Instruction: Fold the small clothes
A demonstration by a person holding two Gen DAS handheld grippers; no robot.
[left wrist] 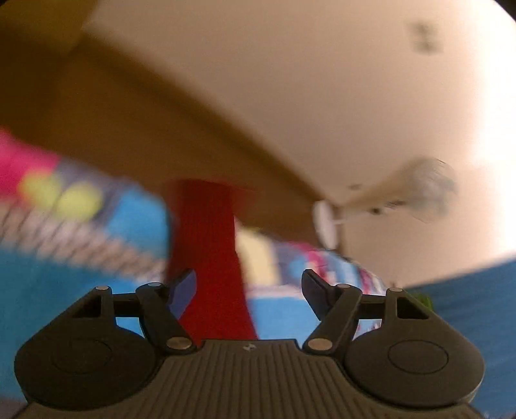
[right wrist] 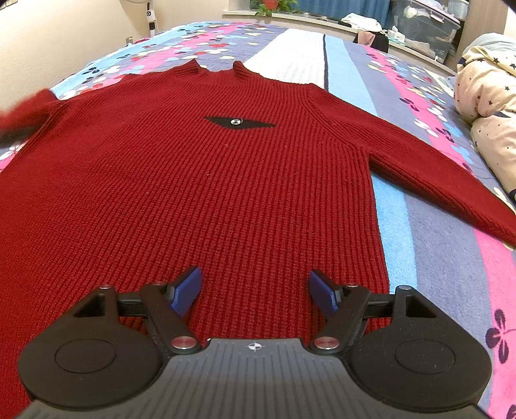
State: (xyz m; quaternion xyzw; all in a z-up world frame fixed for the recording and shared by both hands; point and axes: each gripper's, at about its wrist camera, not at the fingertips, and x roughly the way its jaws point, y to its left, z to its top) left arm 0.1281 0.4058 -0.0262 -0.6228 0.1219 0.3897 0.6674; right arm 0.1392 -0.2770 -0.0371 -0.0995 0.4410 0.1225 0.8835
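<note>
A dark red knitted sweater lies flat and front up on the bed, with a black patch on its chest. Its right sleeve stretches out over the bedspread. Its left sleeve is blurred at the picture's left edge. My right gripper hovers open over the sweater's lower part, with nothing pinched. The left wrist view is smeared. There a red sleeve runs up between the fingers of my left gripper, close to the left pad. That gripper is open and its pads do not press on the knit.
The bed wears a blue, pink and grey flowered bedspread. A cream duvet with stars is bunched at the right edge. A windowsill with plants and storage boxes lies beyond the bed. A beige wall fills the left view.
</note>
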